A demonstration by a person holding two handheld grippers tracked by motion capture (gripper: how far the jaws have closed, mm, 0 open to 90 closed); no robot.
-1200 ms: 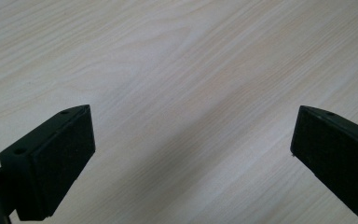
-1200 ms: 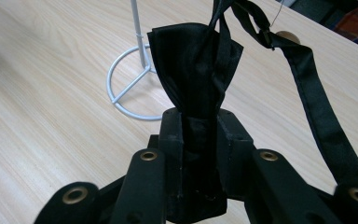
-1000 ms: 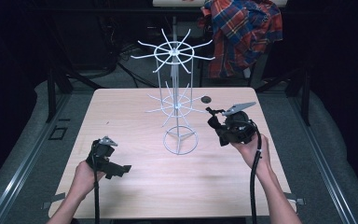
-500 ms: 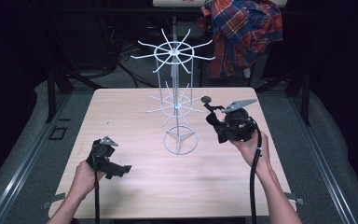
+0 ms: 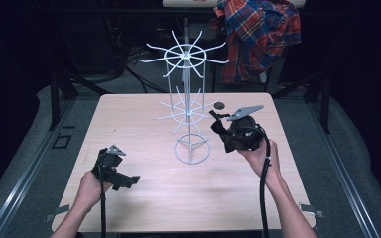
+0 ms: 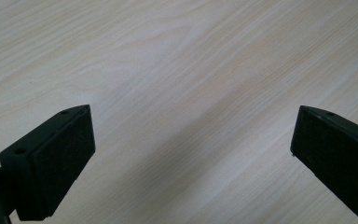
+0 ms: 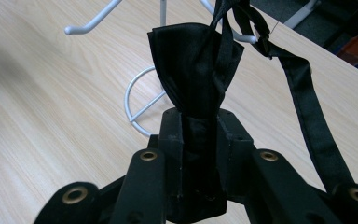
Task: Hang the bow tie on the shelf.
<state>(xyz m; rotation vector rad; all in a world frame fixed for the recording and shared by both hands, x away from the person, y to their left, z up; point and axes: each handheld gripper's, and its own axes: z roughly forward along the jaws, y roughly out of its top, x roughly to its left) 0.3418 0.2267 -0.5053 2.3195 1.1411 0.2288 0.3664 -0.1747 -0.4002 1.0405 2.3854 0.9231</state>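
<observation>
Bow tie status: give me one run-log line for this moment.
right gripper: shut on black bow tie | strap: dangling | white wire rack: nearby | left gripper: open over table

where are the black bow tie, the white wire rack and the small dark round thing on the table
black fabric bow tie (image 7: 193,65): right gripper view, on its flared upper half.
white wire display rack (image 5: 192,148): high view, on its round base ring.
small dark round object (image 5: 220,105): high view, on its middle, on the table.

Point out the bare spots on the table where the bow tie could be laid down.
Free: the wide strip of table left of the rack, and the near edge between the left gripper and the right forearm. Crowded: right of the rack, where the right gripper, shut on the bow tie, sits by the lower hooks and a small dark disc.
</observation>
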